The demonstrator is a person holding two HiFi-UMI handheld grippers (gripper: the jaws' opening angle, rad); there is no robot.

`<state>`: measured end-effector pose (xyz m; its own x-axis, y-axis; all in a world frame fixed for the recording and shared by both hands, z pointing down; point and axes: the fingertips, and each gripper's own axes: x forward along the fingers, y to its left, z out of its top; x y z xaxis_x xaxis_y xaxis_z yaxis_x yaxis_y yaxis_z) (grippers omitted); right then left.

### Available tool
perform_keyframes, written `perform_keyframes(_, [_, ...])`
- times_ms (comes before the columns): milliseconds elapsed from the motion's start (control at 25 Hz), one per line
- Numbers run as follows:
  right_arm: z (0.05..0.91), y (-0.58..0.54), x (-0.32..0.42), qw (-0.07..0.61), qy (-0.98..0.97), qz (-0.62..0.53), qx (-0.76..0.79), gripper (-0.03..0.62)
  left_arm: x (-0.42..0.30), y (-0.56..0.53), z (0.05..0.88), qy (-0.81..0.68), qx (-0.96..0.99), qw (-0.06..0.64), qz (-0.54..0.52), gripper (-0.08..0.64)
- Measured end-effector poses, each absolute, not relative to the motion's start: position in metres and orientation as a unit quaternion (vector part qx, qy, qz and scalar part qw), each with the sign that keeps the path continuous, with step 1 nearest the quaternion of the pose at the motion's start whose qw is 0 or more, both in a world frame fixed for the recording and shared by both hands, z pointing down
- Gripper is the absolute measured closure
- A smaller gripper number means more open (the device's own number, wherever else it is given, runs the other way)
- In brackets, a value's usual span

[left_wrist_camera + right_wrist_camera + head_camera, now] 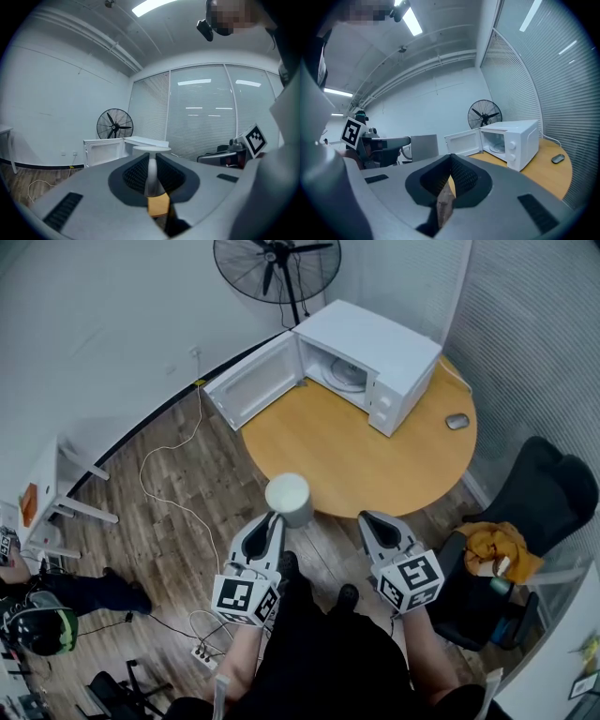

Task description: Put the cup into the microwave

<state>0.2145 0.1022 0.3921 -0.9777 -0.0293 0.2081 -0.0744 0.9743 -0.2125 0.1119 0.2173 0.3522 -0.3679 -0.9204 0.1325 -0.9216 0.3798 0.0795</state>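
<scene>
Tabletop (347,465): round, smooth light wood, centre right of the head view.

Microwave (375,352): white, box-shaped, at the upper centre on the far part of the tabletop. Its door (251,381) is swung fully open to the left, and a round glass plate (345,374) shows inside.

Fan (277,266): black, round wire cage, at the top edge of the frame.

Cup (288,496): white, cylindrical, matte, upright, at lower centre over the near rim of the tabletop and well apart from the microwave.

Left tool (275,518): clenched on the cup's wall, with ribbed black pads on either side.

Right tool (372,519): jaws pressed together with nothing between them, lower centre right.
</scene>
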Motion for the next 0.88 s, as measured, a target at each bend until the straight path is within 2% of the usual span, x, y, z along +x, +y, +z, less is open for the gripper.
perform_keyframes(880, [0.382, 0.092, 0.074, 0.111, -0.977, 0.112, 0.141, 0.583, -0.054, 0.174, 0.354, -0.756, 0.651, 0.063, 0.024, 0.518])
